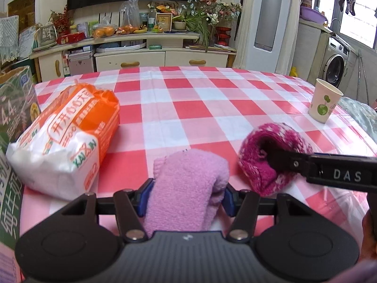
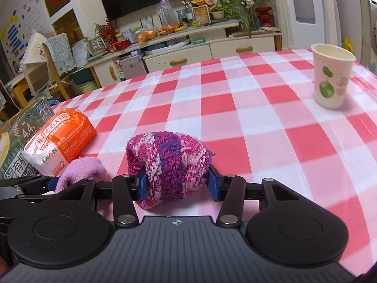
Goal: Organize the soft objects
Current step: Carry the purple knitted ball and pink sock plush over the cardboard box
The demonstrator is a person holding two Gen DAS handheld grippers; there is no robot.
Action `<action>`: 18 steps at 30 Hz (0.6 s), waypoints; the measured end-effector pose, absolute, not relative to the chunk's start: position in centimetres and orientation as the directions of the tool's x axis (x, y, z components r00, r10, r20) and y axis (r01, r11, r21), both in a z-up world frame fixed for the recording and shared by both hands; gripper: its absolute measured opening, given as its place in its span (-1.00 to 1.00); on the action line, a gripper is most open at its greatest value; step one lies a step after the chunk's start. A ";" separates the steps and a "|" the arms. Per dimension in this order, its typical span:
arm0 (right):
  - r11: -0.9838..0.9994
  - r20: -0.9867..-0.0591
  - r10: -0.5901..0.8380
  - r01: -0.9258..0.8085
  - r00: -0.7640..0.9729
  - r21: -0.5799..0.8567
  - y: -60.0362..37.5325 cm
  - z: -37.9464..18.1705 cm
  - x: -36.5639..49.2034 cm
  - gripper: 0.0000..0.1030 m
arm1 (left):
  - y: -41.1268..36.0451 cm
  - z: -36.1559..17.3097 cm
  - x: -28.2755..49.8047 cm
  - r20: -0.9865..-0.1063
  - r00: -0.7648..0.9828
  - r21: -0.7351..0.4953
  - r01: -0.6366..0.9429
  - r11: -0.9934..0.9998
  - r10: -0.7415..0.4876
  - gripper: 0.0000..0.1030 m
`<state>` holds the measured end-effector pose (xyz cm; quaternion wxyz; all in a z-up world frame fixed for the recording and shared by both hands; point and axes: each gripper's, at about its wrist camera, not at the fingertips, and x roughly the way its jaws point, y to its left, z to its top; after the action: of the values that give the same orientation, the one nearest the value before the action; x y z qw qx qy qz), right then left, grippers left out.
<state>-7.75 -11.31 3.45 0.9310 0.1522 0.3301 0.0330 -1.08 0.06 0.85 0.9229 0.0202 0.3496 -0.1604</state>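
Note:
My left gripper (image 1: pixel 186 198) is shut on a light pink fuzzy sock (image 1: pixel 188 184), held low over the checked tablecloth. It also shows in the right wrist view (image 2: pixel 81 171). My right gripper (image 2: pixel 178 184) is shut on a magenta and white knitted sock (image 2: pixel 169 162), bunched between the blue pads. In the left wrist view the knitted sock (image 1: pixel 264 151) sits to the right of the pink one, with the right gripper's finger (image 1: pixel 282 161) pressed into it.
An orange and white tissue pack (image 1: pixel 63 141) lies at the left, also in the right wrist view (image 2: pixel 59 143). A green carton (image 1: pixel 14 118) stands beside it. A paper cup (image 1: pixel 324 100) stands at the right (image 2: pixel 332 77). The red-checked table (image 1: pixel 212 108) spreads ahead.

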 end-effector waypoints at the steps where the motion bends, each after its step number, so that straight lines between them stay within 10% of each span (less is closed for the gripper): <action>1: 0.950 -0.609 0.161 0.045 0.777 0.310 -11.3 3.5 -8.0 0.16 | 0.1 0.9 -1.2 -0.653 0.702 -0.079 0.309 0.948 -0.284 0.11; 18: 0.963 -0.635 0.082 0.102 0.768 0.248 -10.5 4.5 -12.0 0.04 | 1.5 2.8 -4.1 -0.673 0.686 -0.115 0.275 0.955 -0.278 0.10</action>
<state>-11.96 -10.48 4.53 0.9303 0.1354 0.3408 -0.0053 -4.10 1.49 2.83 0.9181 -0.0023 0.3667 -0.1507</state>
